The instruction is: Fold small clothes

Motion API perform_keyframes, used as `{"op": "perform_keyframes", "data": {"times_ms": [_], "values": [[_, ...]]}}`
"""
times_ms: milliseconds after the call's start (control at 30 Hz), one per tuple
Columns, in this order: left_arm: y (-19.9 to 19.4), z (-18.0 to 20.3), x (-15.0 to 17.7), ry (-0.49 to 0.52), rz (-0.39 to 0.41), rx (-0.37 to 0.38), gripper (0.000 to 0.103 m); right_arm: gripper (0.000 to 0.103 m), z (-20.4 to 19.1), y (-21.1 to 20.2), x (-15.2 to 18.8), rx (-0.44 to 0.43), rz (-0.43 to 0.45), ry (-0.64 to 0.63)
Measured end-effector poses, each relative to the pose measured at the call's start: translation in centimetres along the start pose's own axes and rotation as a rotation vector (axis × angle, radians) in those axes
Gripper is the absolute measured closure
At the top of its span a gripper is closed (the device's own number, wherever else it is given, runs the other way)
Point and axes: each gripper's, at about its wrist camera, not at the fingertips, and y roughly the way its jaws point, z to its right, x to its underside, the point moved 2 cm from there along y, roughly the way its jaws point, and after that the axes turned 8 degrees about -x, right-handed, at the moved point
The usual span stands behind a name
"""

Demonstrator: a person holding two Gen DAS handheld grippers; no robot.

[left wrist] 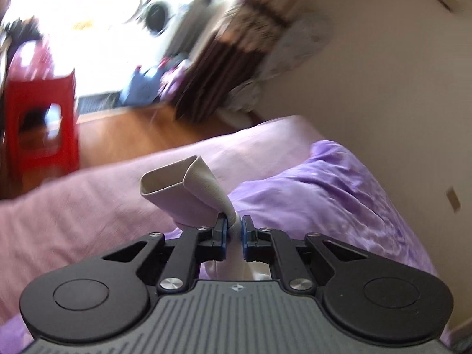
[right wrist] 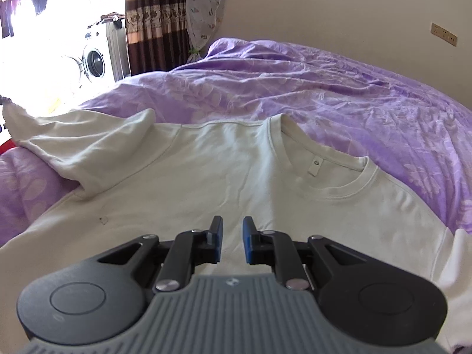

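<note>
A white long-sleeved top [right wrist: 206,183] lies spread on the purple bed cover [right wrist: 339,88], its neck opening [right wrist: 333,177] to the right. Its left sleeve [right wrist: 82,144] is lifted off the bed toward the upper left. My left gripper [left wrist: 234,230] is shut on that sleeve; the cuff [left wrist: 180,188] sticks out past the fingertips, held above the bed. My right gripper [right wrist: 233,236] hovers low over the chest of the top with a narrow gap between its blue pads, holding nothing.
A red plastic stool [left wrist: 41,118] stands on the wooden floor [left wrist: 124,135] beside the bed. A washing machine [right wrist: 97,56] and brown curtains [right wrist: 153,20] are beyond the bed's far end. A cream wall [right wrist: 324,6] runs along the bed's far side.
</note>
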Motion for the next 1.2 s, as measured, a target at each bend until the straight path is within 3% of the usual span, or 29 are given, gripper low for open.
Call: {"op": "perform_keyframes", "data": {"times_ms": [133,233,400,533,700,800,833,1033,1200], "values": [[-5.0,8.7,1.5,0.255,0.132,0.062,0.094,0.093,0.5,-2.4,0.4,-0.002,0.021,0.011],[-8.0,15.2,4.7,0.445,0.181,0.153,0.094,0.093,1.0,-4.2,0.9,-0.011,0.022,0.021],[-9.1,23.7,13.1,0.715,0.188,0.276,0.094,0.093,1.8,-6.6,2.5,-0.015,-0.016,0.049],[-7.5,27.3,20.3,0.901,0.100,0.323,0.095,0.092,3.1,-7.4,4.2,0.007,-0.037,0.099],[-3.4,28.7,29.5,1.111,-0.029,0.299,0.095,0.089,6.1,-6.7,7.3,0.004,-0.097,0.266],[-1.3,28.0,32.6,1.163,-0.140,0.319,0.093,0.088,7.0,-6.4,8.8,-0.020,-0.118,0.329],[-0.8,27.8,33.3,1.168,-0.172,0.329,0.087,0.086,7.0,-6.1,9.0,-0.028,-0.126,0.339],[-1.8,25.0,34.2,1.146,-0.366,0.480,0.055,0.071,6.3,-5.8,8.8,-0.102,-0.137,0.392],[-3.2,23.9,32.7,1.151,-0.388,0.536,0.053,0.065,6.1,-6.2,7.7,-0.143,-0.127,0.424]]}}
